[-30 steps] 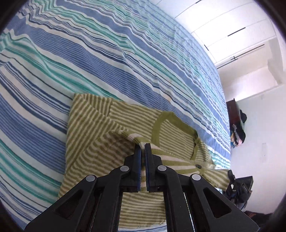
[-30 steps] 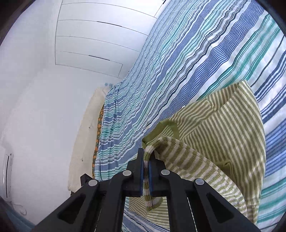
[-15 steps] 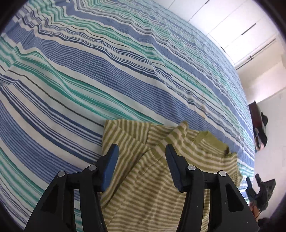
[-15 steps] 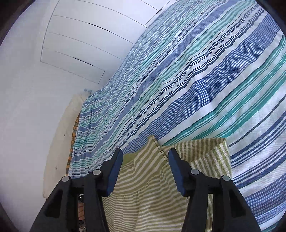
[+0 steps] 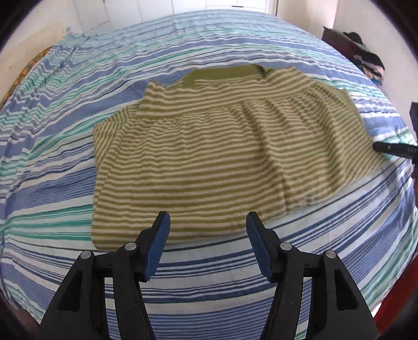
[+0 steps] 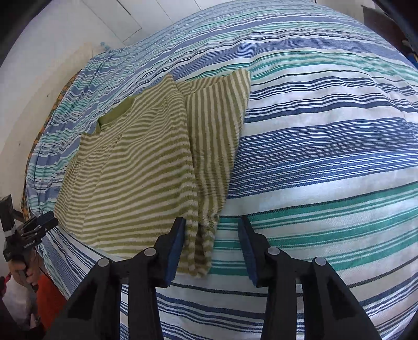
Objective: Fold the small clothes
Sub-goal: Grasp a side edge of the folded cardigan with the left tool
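A green-and-cream striped garment [image 5: 222, 146] lies flat on the bed, its plain green neckband [image 5: 222, 74] at the far side. My left gripper [image 5: 206, 225] hovers at the near hem; its jaws are opening and no cloth is gripped. In the right wrist view the garment [image 6: 135, 162] shows a folded layer with a narrower strip beside it. My right gripper [image 6: 211, 227] is over the near corner [image 6: 201, 251]. Its jaws are closing with that corner between them, beside the left pad, and the right pad is clear of it. Each gripper shows at the edge of the other's view: the left gripper [image 6: 34, 227], the right gripper [image 5: 394, 149].
A blue, teal and white striped sheet [image 5: 65, 177] covers the whole bed. White cupboard doors [image 6: 125, 23] stand behind it. Dark clothes [image 5: 365, 55] are piled on furniture at the far right. A hand [image 6: 24, 272] holds the left gripper's handle.
A second ago both grippers were shut on the garment's lifted edge. They let go, opened and drew back toward the near hem. The garment now lies flat.
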A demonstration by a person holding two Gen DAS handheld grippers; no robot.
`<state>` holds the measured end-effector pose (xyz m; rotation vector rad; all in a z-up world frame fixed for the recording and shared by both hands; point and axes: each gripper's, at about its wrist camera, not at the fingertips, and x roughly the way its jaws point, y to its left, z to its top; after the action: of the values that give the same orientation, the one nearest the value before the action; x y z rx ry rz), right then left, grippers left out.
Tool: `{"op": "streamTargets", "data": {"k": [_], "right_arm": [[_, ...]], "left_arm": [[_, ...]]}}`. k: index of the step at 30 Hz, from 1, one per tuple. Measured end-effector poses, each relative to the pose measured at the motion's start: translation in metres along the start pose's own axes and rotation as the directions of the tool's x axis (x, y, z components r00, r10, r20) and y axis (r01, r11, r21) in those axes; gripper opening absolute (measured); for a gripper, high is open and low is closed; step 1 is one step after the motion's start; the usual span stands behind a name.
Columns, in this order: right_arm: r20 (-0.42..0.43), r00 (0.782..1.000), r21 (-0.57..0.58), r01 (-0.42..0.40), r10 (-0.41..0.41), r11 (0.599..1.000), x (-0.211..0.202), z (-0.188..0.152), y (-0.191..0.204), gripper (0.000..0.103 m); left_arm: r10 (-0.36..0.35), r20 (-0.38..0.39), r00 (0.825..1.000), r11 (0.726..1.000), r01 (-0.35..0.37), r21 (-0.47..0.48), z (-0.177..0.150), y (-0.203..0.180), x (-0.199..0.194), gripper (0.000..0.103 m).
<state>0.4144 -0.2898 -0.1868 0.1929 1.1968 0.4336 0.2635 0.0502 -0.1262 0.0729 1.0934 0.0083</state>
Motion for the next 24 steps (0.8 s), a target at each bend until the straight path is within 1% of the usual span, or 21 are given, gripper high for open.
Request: {"op": "streamTargets", "data": {"k": [1, 3, 6, 8, 9, 10, 11, 13, 14, 15, 16, 17, 18, 20, 23, 24], "right_arm": [[0.016, 1.000, 0.013, -0.002, 0.001, 1.000, -0.007, 0.002, -0.004, 0.053], [0.036, 0.998, 0.038, -0.051, 0.049, 0.998, -0.019, 0.007, -0.013, 0.058], [0.062, 0.986, 0.110, -0.162, 0.156, 0.981, -0.030, 0.017, -0.020, 0.059], [0.086, 0.974, 0.163, -0.222, 0.210, 0.961, -0.033, 0.023, -0.030, 0.061], [0.091, 0.968, 0.183, -0.246, 0.233, 0.952, -0.033, 0.028, -0.034, 0.065], [0.091, 0.963, 0.200, -0.267, 0.254, 0.943, -0.031, 0.033, -0.039, 0.067], [0.084, 0.958, 0.215, -0.288, 0.276, 0.933, -0.028, 0.039, -0.043, 0.068], [0.065, 0.956, 0.221, -0.293, 0.286, 0.930, -0.021, 0.055, -0.050, 0.068], [0.052, 0.959, 0.208, -0.284, 0.279, 0.936, -0.018, 0.064, -0.051, 0.068], [0.035, 0.962, 0.189, -0.272, 0.270, 0.944, -0.013, 0.075, -0.049, 0.069], [0.013, 0.965, 0.168, -0.259, 0.260, 0.951, -0.006, 0.085, -0.047, 0.070], [-0.008, 0.968, 0.148, -0.247, 0.251, 0.958, 0.000, 0.095, -0.045, 0.070], [-0.031, 0.967, 0.128, -0.245, 0.251, 0.961, 0.008, 0.105, -0.041, 0.071], [-0.087, 0.958, 0.100, -0.263, 0.272, 0.959, 0.028, 0.119, -0.031, 0.072], [-0.186, 0.938, 0.053, -0.286, 0.291, 0.957, 0.057, 0.129, -0.006, 0.073], [-0.200, 0.944, 0.023, -0.263, 0.262, 0.965, 0.064, 0.131, 0.006, 0.073]], "left_arm": [[-0.019, 0.016, 1.000, 0.998, 0.019, 0.058, 0.001, -0.022, -0.005, 0.066], [-0.057, 0.055, 0.997, 0.982, 0.046, 0.181, 0.005, -0.071, -0.011, 0.070], [-0.106, 0.113, 0.988, 0.947, 0.065, 0.314, 0.021, -0.147, -0.007, 0.070], [-0.144, 0.127, 0.981, 0.919, 0.085, 0.385, 0.037, -0.197, 0.003, 0.070], [-0.145, 0.129, 0.981, 0.906, 0.079, 0.416, 0.044, -0.219, 0.012, 0.070], [-0.129, 0.134, 0.983, 0.895, 0.057, 0.443, 0.050, -0.240, 0.022, 0.070], [-0.095, 0.143, 0.985, 0.884, 0.018, 0.466, 0.056, -0.259, 0.035, 0.070], [0.010, 0.160, 0.987, 0.875, -0.086, 0.477, 0.066, -0.285, 0.063, 0.071], [0.049, 0.156, 0.987, 0.879, -0.117, 0.462, 0.071, -0.290, 0.075, 0.072], [0.049, 0.147, 0.988, 0.895, -0.109, 0.432, 0.076, -0.289, 0.082, 0.070], [0.021, 0.144, 0.989, 0.918, -0.076, 0.389, 0.080, -0.285, 0.083, 0.053], [-0.017, 0.141, 0.990, 0.937, -0.033, 0.347, 0.084, -0.280, 0.081, 0.014], [-0.026, 0.136, 0.990, 0.947, -0.019, 0.319, 0.086, -0.276, 0.080, 0.009], [-0.057, 0.130, 0.990, 0.959, 0.018, 0.282, 0.090, -0.270, 0.078, 0.008], [-0.098, 0.119, 0.988, 0.964, 0.065, 0.258, 0.094, -0.262, 0.080, 0.008], [-0.107, 0.119, 0.987, 0.963, 0.073, 0.261, 0.095, -0.259, 0.082, 0.008]]}}
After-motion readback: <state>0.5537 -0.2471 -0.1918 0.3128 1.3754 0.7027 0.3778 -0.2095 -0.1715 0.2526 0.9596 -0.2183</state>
